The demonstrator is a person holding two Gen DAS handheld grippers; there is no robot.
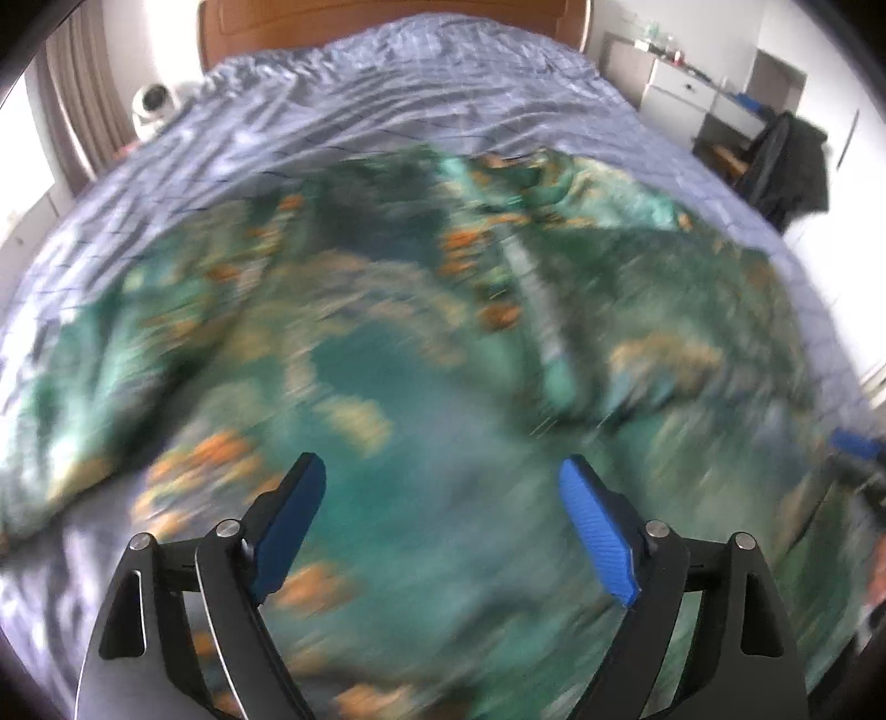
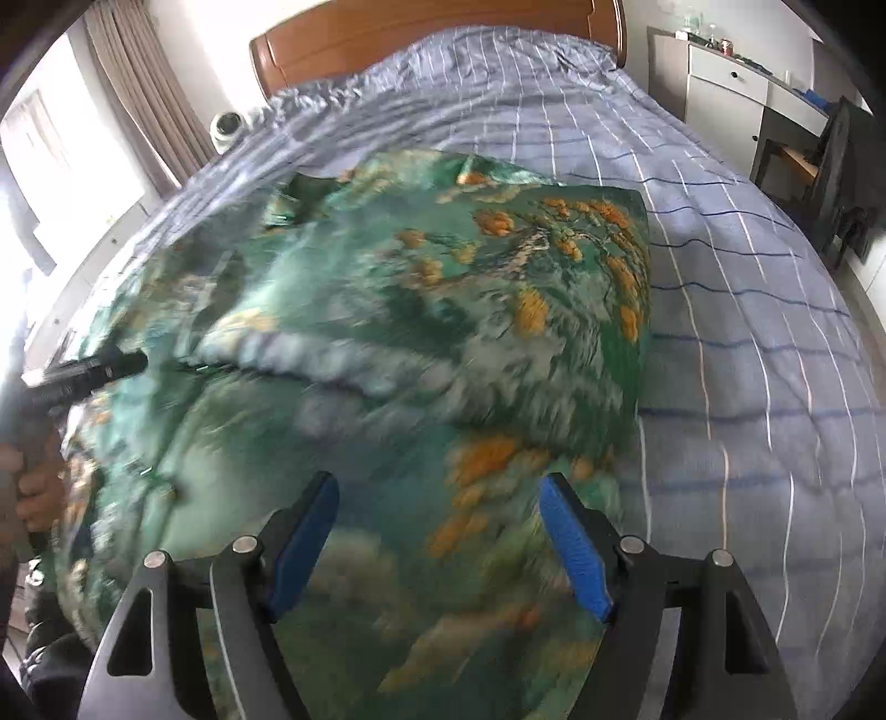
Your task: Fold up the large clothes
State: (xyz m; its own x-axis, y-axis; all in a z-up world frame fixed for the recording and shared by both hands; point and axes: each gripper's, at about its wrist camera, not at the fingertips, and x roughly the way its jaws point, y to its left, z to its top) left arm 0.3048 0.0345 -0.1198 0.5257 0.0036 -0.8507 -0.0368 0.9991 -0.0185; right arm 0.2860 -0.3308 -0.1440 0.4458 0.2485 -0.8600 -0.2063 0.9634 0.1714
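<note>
Between folds: both hand-held grippers, left and right, hovering empty, jaws spread, over green floral garment on bed. Next, probably: pinch an edge, fold across.

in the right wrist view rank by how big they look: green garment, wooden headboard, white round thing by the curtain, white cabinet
Largest to smallest as they look:
1. green garment, though it is nearest the camera
2. wooden headboard
3. white cabinet
4. white round thing
All three far items lie at the fisheye edge, so true sizes stay unsure.
</note>
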